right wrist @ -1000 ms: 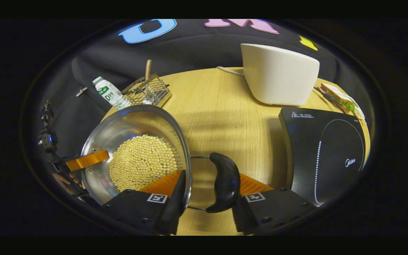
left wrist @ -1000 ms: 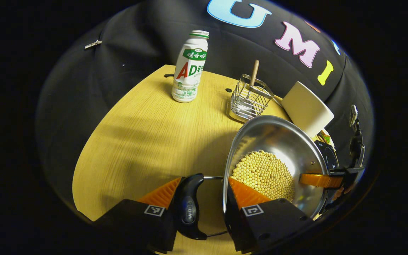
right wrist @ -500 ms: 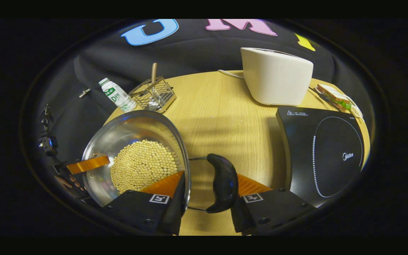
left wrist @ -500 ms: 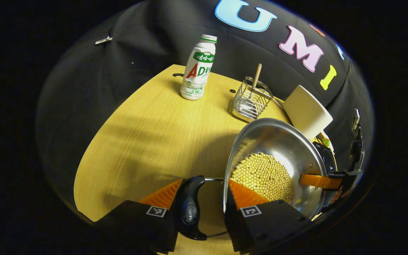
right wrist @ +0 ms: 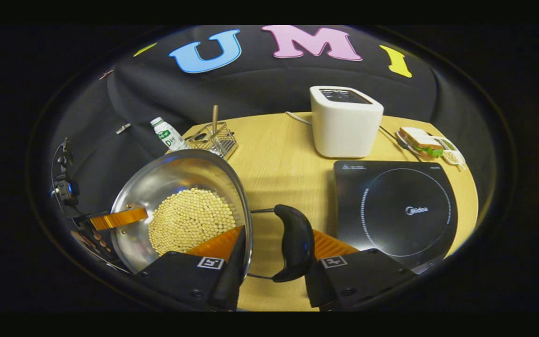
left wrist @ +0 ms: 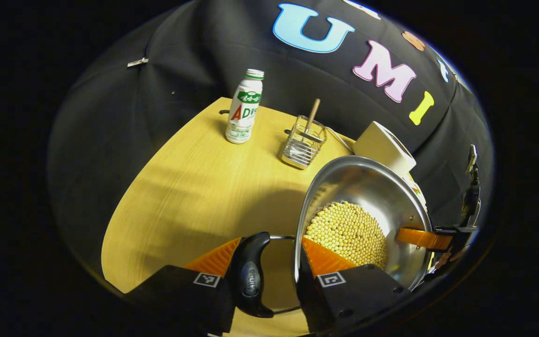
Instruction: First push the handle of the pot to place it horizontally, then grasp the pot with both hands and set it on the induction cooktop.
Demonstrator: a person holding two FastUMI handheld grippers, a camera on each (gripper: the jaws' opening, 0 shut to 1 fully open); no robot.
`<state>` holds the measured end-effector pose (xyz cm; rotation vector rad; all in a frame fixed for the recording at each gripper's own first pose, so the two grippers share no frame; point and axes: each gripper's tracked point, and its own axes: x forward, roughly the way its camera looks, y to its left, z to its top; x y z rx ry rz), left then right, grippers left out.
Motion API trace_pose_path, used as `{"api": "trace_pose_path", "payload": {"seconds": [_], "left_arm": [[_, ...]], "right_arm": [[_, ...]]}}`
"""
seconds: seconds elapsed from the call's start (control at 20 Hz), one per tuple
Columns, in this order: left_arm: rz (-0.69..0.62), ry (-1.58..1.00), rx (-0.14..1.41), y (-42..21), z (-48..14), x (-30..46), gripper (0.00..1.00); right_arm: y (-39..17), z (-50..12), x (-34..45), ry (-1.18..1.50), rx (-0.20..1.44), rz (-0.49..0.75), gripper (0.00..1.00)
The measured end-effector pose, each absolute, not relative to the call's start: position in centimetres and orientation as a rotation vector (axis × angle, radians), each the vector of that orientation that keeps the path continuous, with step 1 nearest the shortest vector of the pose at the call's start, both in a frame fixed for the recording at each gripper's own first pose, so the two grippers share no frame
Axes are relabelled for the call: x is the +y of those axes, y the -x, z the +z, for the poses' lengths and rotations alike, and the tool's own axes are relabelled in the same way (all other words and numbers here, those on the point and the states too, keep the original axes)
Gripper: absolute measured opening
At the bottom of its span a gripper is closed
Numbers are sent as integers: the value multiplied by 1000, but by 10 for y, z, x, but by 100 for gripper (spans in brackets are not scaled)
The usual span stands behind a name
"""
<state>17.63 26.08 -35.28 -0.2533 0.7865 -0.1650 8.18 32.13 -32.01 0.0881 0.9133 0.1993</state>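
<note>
Right gripper view: wooden table (right wrist: 279,154) bears cooktop (right wrist: 396,210).

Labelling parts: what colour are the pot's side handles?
Black side handle, clearest in the right gripper view.

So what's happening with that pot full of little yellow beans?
A person is carrying the steel pot with two hand-held grippers. The left gripper holds one black side handle between its fingers, and the right gripper holds the other handle, each with one finger reaching inside the rim. The beans sit in the bottom. The pot looks lifted above the wooden table, with the black induction cooktop just to its right, bare.
</note>
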Motion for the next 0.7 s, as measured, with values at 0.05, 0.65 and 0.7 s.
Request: {"api": "trace_pose_path", "payload": {"seconds": [0.05,0.65,0.7], "left_arm": [[-173,246,787,-174,-348,252,60],[-232,191,779,-195,-313,138,60],[-236,190,778,-196,-311,125,61]], "right_arm": [[-80,-315,313,-89,910,196,59],[-100,-276,201,-144,869,138,59],[-102,-276,190,-147,870,134,59]]}}
